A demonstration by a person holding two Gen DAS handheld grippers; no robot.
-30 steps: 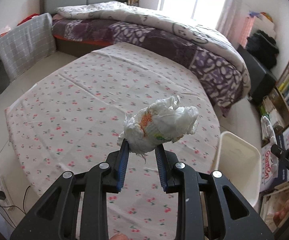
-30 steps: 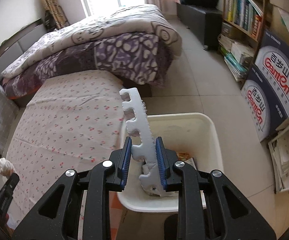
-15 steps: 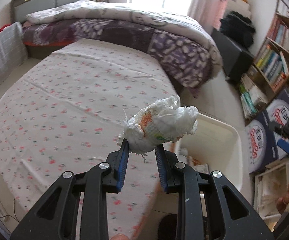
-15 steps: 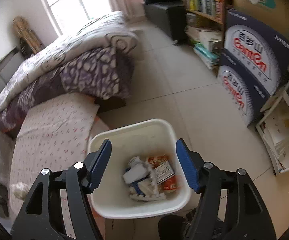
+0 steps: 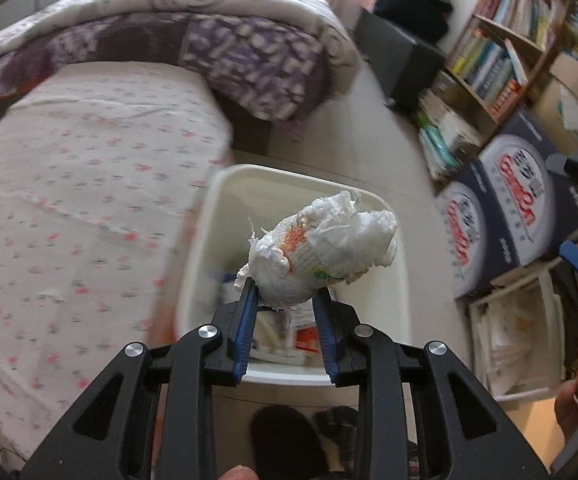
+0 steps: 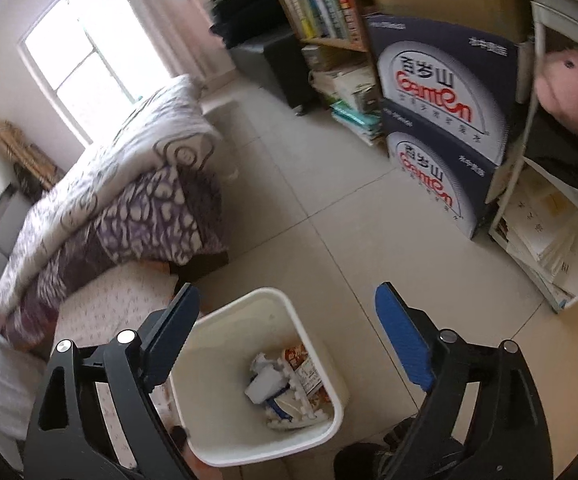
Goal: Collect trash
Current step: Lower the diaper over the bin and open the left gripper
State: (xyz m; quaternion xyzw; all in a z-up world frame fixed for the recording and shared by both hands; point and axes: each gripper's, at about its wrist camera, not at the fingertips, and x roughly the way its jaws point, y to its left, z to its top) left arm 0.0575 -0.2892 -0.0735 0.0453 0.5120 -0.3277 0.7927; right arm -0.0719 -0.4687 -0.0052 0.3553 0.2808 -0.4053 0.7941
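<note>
Left wrist view: the left claw pinches a crumpled white tissue wad with orange print by its lower end, jaws just easing, above the white plastic bin. Light, soft and crushable, it needs only a gentle mid-bulk grip. The right claw is opening, empty.

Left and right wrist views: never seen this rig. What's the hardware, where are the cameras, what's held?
No robot here: a person carries a handheld two-finger claw in each hand, each with a fisheye camera looking along its fingers. In the left wrist view, the left claw is over the white bin, with a crumpled tissue wad between its opening jaws. In the right wrist view, the right claw is empty, its jaws opening wide, above and beside the same bin, which already holds wrappers and foam scraps. A floral-covered table stands beside the bin.
</note>
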